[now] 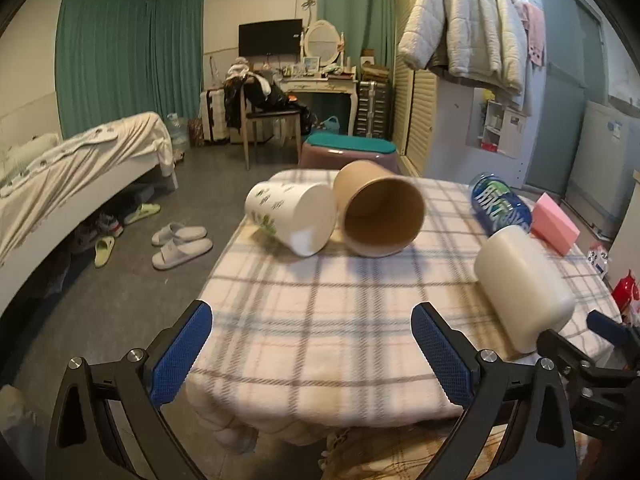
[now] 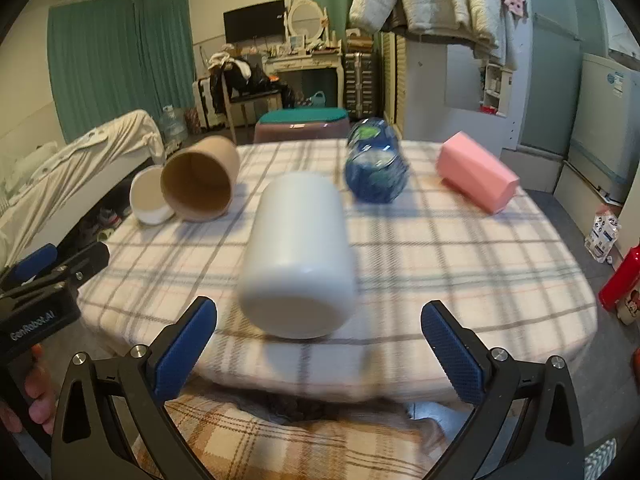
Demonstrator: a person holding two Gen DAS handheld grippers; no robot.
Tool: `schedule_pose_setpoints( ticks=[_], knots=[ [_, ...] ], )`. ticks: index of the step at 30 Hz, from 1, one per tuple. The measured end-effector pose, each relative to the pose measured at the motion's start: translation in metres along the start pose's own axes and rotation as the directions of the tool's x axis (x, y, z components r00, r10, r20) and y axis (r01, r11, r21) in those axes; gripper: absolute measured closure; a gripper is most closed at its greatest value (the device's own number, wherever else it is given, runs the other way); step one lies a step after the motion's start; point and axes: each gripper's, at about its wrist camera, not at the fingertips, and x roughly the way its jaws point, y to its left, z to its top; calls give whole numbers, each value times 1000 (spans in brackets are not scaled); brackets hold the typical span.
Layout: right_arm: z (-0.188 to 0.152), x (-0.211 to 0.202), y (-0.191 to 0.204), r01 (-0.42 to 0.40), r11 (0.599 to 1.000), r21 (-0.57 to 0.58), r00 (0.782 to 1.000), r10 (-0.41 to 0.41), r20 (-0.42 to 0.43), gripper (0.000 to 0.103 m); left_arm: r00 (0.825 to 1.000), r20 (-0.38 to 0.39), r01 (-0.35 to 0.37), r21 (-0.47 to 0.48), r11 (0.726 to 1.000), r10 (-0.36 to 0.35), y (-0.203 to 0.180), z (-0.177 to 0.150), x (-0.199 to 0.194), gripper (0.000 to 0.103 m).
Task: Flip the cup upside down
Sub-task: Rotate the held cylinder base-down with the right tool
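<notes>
Both claws apart, right claw [image 2: 319, 330] near white cup [image 2: 298, 256], table edge [image 2: 320, 384] close

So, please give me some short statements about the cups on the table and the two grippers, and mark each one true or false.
1. The brown cup lies on its side. True.
2. The right gripper is shut on the cream cup. False: its jaws are open, and it holds nothing.
3. The white printed cup lies next to the brown cup. True.
4. The pink cup stands upright. False: it lies on its side.
5. The left gripper is open. True.
</notes>
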Motion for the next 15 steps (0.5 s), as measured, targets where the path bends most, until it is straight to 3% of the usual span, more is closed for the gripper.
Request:
schedule_pose_setpoints(
  ticks=[4, 7, 9, 15],
  knots=[
    [-3, 18, 6, -4, 1000, 15, 1000, 5, -31, 12, 1000, -14, 14, 1, 1000, -14, 5, -3, 8, 0],
    [-3, 28, 6, -11, 1000, 26, 998, 12, -62, 29, 999, -20, 30, 5, 1000, -30, 3, -5, 13, 0],
    [-4, 32, 7, -20, 999, 31, 997, 22, -76, 33, 999, -28, 33, 8, 999, -33, 1, -7, 15, 0],
    [-1, 29, 7, -29, 999, 32, 997, 31, -73, 34, 999, -44, 29, 8, 1000, -28, 2, -11, 20, 0]
  ],
)
